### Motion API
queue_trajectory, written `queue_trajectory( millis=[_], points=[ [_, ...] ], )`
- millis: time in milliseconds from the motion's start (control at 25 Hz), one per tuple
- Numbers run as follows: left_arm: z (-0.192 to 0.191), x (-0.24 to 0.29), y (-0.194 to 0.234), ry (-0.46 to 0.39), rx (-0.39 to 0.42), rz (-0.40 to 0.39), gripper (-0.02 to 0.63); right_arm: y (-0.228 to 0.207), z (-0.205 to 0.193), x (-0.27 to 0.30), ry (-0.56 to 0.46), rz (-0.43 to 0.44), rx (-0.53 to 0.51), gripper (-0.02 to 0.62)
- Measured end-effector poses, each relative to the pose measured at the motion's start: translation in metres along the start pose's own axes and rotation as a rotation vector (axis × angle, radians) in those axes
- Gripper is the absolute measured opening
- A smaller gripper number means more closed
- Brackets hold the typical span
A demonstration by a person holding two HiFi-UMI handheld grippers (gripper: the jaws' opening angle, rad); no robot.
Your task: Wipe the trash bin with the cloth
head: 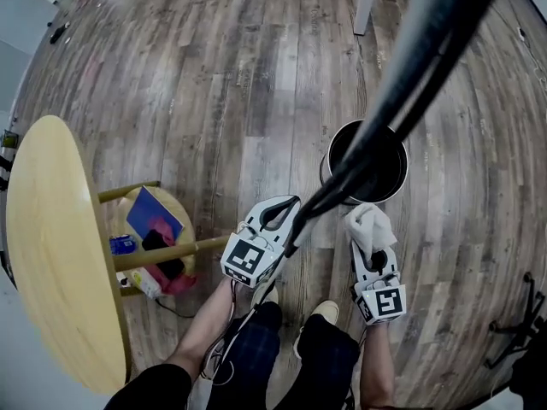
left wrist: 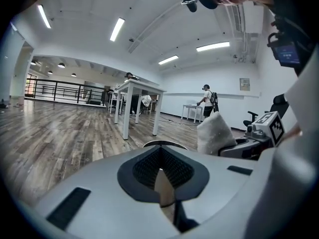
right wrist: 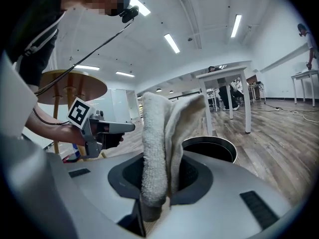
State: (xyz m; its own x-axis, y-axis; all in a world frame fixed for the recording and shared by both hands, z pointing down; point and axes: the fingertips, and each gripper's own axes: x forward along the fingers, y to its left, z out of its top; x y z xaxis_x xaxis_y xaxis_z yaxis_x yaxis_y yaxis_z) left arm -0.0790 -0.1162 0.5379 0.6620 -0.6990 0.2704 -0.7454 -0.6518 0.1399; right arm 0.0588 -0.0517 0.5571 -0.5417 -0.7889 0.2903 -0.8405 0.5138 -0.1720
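The black round trash bin (head: 366,162) stands upright on the wooden floor just ahead of both grippers. My right gripper (head: 373,248) is shut on a white terry cloth (head: 369,225), which sticks up folded between the jaws close to the bin's near rim. In the right gripper view the cloth (right wrist: 163,138) fills the centre with the bin (right wrist: 210,148) behind it. My left gripper (head: 291,202) is shut with nothing in it, its tip to the left of the bin. The left gripper view shows the bin's rim (left wrist: 159,143) beyond the jaws and the cloth (left wrist: 214,132) to the right.
A round wooden table (head: 51,246) fills the left, with a stool (head: 158,239) holding a blue book and pink things beside it. A dark blurred cable (head: 410,75) crosses the head view. A white table leg (head: 366,2) stands far ahead. The person's shoes (head: 318,314) are below.
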Motion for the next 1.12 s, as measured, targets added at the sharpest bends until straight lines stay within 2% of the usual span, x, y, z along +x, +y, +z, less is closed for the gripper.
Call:
queue_trajectory(
  millis=[200,440,600,880,1120],
  points=[
    [-0.033,0.028,0.011,-0.020,0.020,-0.005,-0.003,-0.015,-0.024,0.023,-0.034,0.006,-0.017,0.097],
    [-0.074,0.055,0.009,-0.028,0.056,-0.048,-0.003,-0.016,-0.053,0.041,-0.071,0.046,-0.039,0.095],
    [-0.097,0.066,0.012,-0.030,0.065,-0.048,-0.003,-0.016,-0.072,0.049,-0.086,0.060,-0.046,0.097],
    [-0.118,0.076,0.011,-0.022,0.022,-0.043,-0.003,-0.019,-0.096,0.054,-0.116,0.050,-0.059,0.097],
    [-0.128,0.082,0.007,-0.027,0.057,-0.058,-0.003,-0.010,-0.107,0.066,-0.168,0.074,-0.081,0.095]
  ],
)
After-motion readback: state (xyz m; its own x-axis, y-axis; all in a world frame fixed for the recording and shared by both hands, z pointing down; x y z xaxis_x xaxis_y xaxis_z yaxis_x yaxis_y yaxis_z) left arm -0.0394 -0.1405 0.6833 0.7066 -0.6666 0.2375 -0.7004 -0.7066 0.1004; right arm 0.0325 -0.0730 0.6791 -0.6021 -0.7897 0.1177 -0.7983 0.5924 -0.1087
